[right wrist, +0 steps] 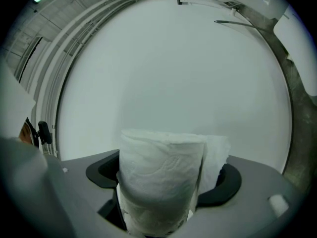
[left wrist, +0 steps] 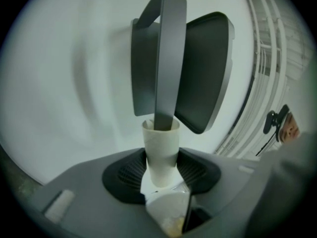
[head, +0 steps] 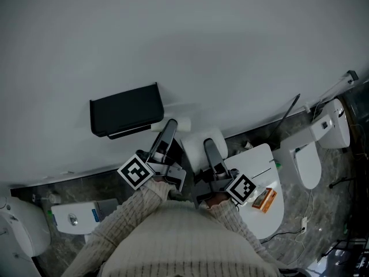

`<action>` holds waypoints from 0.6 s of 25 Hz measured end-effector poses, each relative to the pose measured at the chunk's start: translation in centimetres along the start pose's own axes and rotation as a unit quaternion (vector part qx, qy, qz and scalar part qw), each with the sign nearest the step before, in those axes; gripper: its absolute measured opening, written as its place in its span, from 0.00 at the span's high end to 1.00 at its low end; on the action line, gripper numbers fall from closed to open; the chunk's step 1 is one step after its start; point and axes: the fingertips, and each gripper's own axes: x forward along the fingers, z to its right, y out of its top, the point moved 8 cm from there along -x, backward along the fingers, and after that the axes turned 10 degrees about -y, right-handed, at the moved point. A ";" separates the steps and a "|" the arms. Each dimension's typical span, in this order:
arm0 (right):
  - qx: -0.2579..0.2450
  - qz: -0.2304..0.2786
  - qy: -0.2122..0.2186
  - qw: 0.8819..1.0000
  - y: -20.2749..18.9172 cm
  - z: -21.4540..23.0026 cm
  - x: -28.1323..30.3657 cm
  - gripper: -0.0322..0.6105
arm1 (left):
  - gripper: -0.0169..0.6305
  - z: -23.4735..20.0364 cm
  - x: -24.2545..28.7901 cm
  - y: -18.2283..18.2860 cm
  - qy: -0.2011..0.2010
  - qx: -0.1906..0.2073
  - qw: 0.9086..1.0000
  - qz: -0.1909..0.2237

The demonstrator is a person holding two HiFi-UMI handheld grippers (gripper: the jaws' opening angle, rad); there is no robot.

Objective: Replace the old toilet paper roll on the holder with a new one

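Your left hand-held gripper (left wrist: pixel 161 177) is gripping the empty cardboard core (left wrist: pixel 161 150), jaws partly closed on its sides. This looks like the grip for slipping the old core off the holder's grey arm (left wrist: pixel 168 58). The core's open end is sitting right at that arm's tip, below the black holder cover (left wrist: pixel 205 68); you can't tell whether the tip is inside. Your right hand-held gripper (right wrist: pixel 163 195) is clamping the new toilet paper roll (right wrist: pixel 158 157), facing the bare wall (right wrist: pixel 173 73) just beside the holder's right edge, probably waiting its turn.
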 end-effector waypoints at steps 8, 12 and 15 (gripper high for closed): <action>-0.001 0.037 -0.012 0.999 1.1 0.2 -1.8 0.27 | 0.70 0.0 1.3 -2.0 -0.012 -0.007 0.999 -0.042; 0.001 0.054 -0.021 0.998 1.5 0.4 -2.8 0.27 | 0.70 -0.2 1.5 -3.1 -0.012 -0.017 0.998 -0.056; 0.005 0.069 -0.026 0.997 2.0 0.7 -3.4 0.27 | 0.70 -0.5 1.4 -3.5 -0.010 -0.022 0.998 -0.061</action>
